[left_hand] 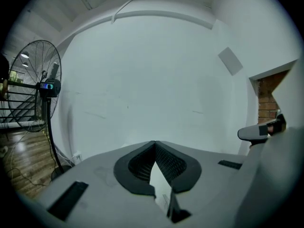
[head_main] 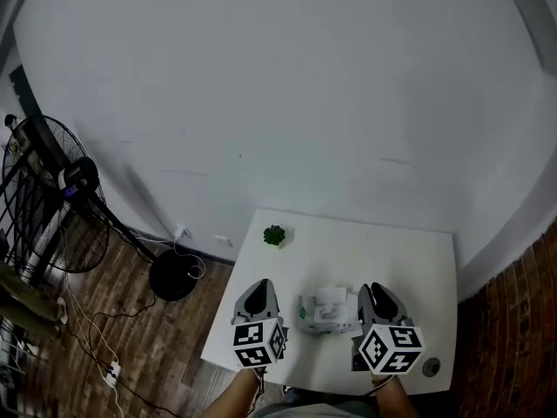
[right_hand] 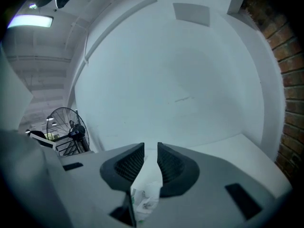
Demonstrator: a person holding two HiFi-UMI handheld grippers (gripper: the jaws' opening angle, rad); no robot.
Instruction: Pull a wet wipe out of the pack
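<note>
Up close: left gripper jaws pinched tip to tip, nothing in them. Right gripper jaws a narrow slit apart, gripping nothing. Wet wipe pack lies on the white table between the two grippers, just inboard of the right one, white tuft standing from its top. Small green plant sits beyond the left gripper. Standing fan well out left, on the wood floor.

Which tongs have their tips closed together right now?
The left tongs: their tips meet with nothing between them. The right tongs stand with a narrow gap, through which the wipe pack shows below.
</note>
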